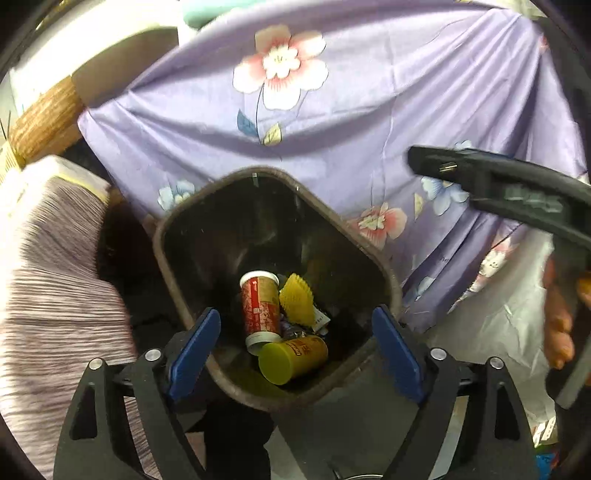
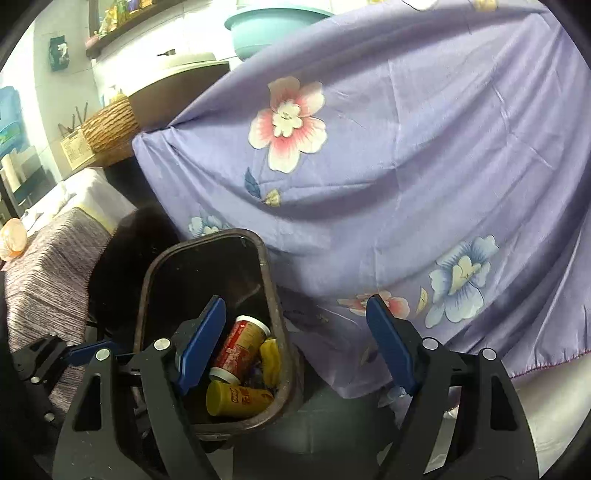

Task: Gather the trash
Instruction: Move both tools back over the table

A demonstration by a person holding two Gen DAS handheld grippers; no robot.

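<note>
A dark brown trash bin (image 1: 384, 273) stands on the floor below a table draped in purple floral cloth (image 1: 369, 110). Inside lie a red paper cup (image 1: 260, 306), a yellow cup (image 1: 291, 356) and a yellow ridged wrapper (image 1: 295, 299). My left gripper (image 1: 295, 354) hangs open and empty over the bin's mouth. My right gripper (image 2: 295, 350) is open and empty above the bin's right rim (image 2: 275, 295); the red cup (image 2: 242, 347) and yellow cup (image 2: 238, 398) show there too. The right gripper's black body shows at the right of the left wrist view (image 1: 517, 192).
A striped grey-purple cloth-covered seat (image 1: 55, 277) lies left of the bin. A woven basket (image 2: 109, 123) and a teal basin (image 2: 266, 29) sit behind. The purple cloth (image 2: 406, 166) hangs close to the bin's right side.
</note>
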